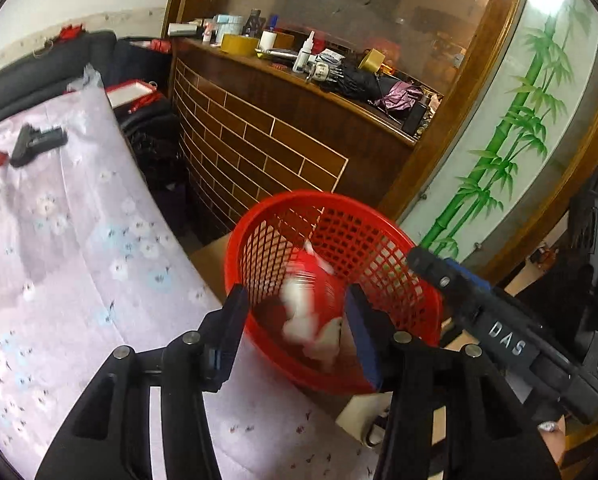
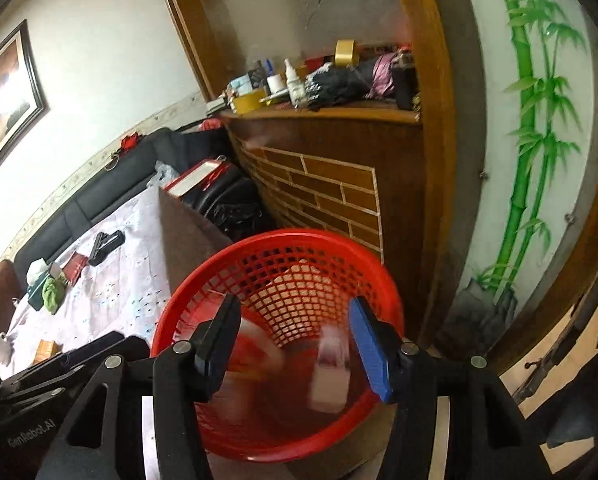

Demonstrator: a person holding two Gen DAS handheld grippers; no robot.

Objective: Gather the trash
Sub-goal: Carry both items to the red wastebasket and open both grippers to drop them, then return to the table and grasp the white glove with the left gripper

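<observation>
At the bottom of both views we see our grippers with jaws spread wide and holding nothing: the left gripper (image 1: 295, 332) and the right gripper (image 2: 295, 344) both sit over the mouth of the red mesh basket (image 1: 395, 240), which stands in the lower centre beside the cloth-covered table (image 1: 59, 248). Inside it, blurred white crumpled trash (image 1: 303, 312) lies near the bottom in the left view; in the right view a blurred pale box-like piece (image 2: 331, 380) shows between the fingers. Farther off, at the upper centre, a wooden counter (image 1: 299, 92) carries tape rolls, bottles and a folded umbrella.
</observation>
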